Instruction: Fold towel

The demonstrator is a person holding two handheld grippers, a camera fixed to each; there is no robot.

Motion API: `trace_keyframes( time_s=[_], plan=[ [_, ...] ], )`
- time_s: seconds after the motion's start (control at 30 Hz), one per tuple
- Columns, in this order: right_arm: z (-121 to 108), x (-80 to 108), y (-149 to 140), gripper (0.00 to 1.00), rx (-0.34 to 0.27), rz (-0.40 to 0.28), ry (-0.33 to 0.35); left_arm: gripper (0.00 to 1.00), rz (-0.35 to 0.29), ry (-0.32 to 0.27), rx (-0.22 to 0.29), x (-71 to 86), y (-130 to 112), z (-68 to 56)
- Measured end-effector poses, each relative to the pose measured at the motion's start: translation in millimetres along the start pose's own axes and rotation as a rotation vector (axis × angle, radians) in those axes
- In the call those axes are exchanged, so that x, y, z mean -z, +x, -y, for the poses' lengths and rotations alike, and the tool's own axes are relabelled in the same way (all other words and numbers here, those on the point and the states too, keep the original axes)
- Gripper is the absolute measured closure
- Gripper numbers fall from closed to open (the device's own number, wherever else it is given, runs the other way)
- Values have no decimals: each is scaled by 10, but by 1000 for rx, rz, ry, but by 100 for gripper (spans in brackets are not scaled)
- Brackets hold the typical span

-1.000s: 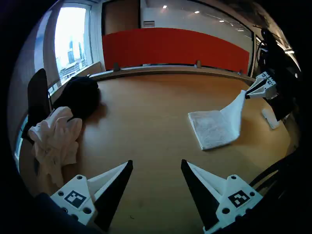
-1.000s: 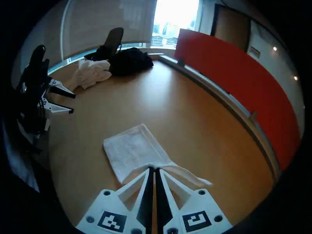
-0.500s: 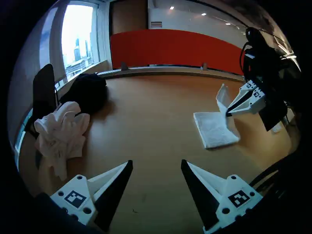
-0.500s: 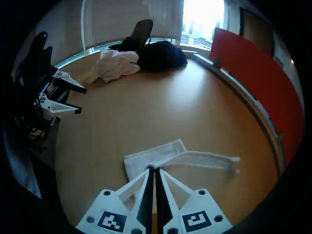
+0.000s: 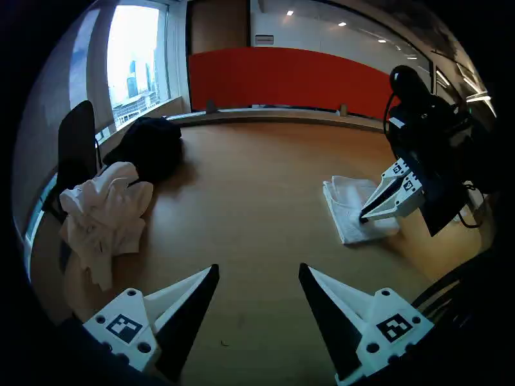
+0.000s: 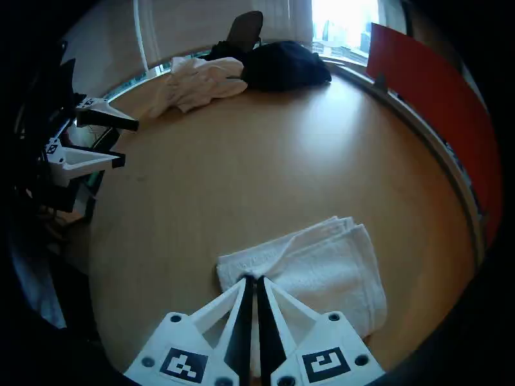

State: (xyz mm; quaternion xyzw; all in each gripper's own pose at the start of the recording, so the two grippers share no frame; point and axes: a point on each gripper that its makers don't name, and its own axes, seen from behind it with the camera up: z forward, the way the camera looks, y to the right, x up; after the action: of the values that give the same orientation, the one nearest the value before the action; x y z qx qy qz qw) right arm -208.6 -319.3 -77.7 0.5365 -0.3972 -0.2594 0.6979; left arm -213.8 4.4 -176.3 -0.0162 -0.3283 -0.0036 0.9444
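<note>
Right gripper view: the right gripper [image 6: 253,281], fingers closed, pinches the near edge of a folded white terry towel [image 6: 322,270] lying on the tan wooden surface [image 6: 257,161]; the left gripper [image 5: 258,266] hovers open, well apart.

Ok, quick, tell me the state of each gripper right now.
Left gripper: open, holding nothing.
Right gripper: shut on the near edge of the folded white towel.

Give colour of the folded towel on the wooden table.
Plain white folded terry towel; best in right gripper view.
</note>
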Motion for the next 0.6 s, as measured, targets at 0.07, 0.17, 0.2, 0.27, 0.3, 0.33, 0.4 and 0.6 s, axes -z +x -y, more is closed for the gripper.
trace_keyframes(
  time_s=[0.07,0.17,0.2,0.27,0.3,0.33,0.4,0.6],
  plan=[
    [-3,9,-1,94,-8,-1,1,8,1,-2,-2,-7,2,1],
    [-13,20,1,89,-18,-4,-1,8,0,-4,-7,-22,14,5],
    [-18,23,3,85,-21,-5,-2,8,0,-4,-9,-27,20,7],
    [-33,33,7,72,-26,-8,-10,8,-1,-5,-9,-35,25,8],
    [-41,39,9,62,-28,-10,-14,8,-1,-5,-10,-40,29,8],
    [-50,45,7,52,-32,-12,-21,8,-2,-6,-10,-43,32,6],
    [-70,59,2,30,-39,-15,-34,8,-4,-7,-10,-50,38,2],
    [-101,108,-20,6,-79,-30,-55,8,-5,-10,-14,-68,43,-17]
  ],
)
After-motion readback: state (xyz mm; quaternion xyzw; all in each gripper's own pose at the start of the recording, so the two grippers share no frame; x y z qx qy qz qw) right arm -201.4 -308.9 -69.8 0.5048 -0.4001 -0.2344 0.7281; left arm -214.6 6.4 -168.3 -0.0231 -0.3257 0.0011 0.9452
